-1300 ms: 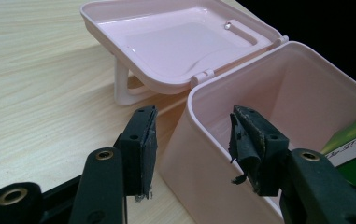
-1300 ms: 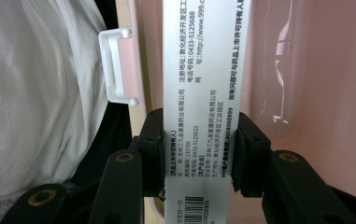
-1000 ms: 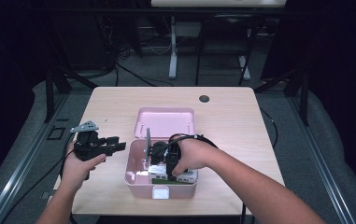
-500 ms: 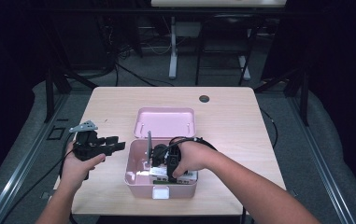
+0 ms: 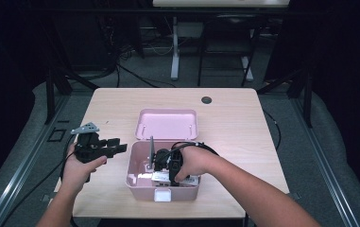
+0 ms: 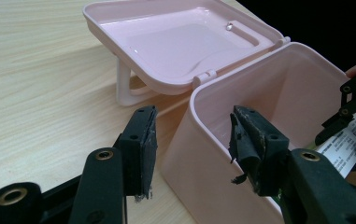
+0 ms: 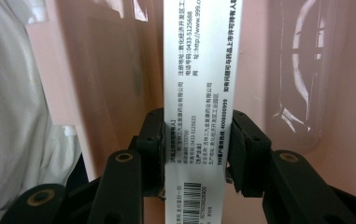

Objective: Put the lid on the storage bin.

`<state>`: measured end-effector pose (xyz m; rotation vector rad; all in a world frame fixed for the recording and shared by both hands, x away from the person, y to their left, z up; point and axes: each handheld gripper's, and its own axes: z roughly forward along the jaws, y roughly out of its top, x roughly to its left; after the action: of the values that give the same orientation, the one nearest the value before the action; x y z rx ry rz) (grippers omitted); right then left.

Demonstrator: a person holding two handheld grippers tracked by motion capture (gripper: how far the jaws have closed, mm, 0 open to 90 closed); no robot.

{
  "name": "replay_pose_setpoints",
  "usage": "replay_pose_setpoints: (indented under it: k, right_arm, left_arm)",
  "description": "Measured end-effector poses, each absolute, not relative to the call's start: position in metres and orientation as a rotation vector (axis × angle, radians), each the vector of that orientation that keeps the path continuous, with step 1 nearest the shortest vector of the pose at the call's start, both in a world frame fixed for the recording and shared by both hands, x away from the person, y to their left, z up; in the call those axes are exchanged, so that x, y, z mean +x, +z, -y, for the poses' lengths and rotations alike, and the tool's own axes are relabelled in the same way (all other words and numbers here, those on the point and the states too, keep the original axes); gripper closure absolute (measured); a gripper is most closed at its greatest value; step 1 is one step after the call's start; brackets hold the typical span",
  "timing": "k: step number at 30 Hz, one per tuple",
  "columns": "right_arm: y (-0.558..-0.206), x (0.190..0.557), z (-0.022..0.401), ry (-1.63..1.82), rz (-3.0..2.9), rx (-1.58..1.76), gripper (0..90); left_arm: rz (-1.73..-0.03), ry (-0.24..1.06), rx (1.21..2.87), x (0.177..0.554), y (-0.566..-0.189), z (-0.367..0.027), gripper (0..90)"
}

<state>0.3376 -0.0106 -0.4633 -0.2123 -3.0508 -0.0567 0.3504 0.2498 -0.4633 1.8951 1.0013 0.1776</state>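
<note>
Almost nothing has moved since the earlier frames: both hands sit in the same spots, and the right gripper (image 5: 156,166) is still down inside the box.

Its two black jaws are clamped on a white cardboard packet with black print and a barcode (image 7: 199,116). In the right gripper view the packet runs straight up between the jaws, and each pad presses on one of its long sides. Pink walls stand close on both sides of the packet, and something white and soft-looking shows at the left edge of that view; I cannot tell what it is.

From the high view, the right hand (image 5: 192,161) reaches into the pink plastic box with rounded corners (image 5: 135,177), which sits near the front edge of the pale wooden tabletop (image 5: 244,132). The packet is in there too, low in the box, under the hand. The box's pink lid (image 5: 167,124) lies folded back flat behind it, with its inside facing up.

The left gripper (image 5: 121,147) hangs just left of the box, held in the left hand (image 5: 81,168). Its jaws stand apart with nothing between them. In the left gripper view they point at the box's near corner, one jaw over the tabletop and one in front of the box wall.

A small dark round cap (image 5: 206,100) sits far back on the tabletop, well apart from everything else.
</note>
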Motion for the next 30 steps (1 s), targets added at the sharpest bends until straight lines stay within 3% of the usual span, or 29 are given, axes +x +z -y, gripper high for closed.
replay_pose_setpoints:
  k: [30]
  right_arm:
    - [-0.4612, 0.3337, 0.0119, -0.071, 3.057, -0.125, 61.4]
  left_arm:
    - [-1.004, 0.176, 1.895, 0.3505, -0.4639, -0.2494, 50.7]
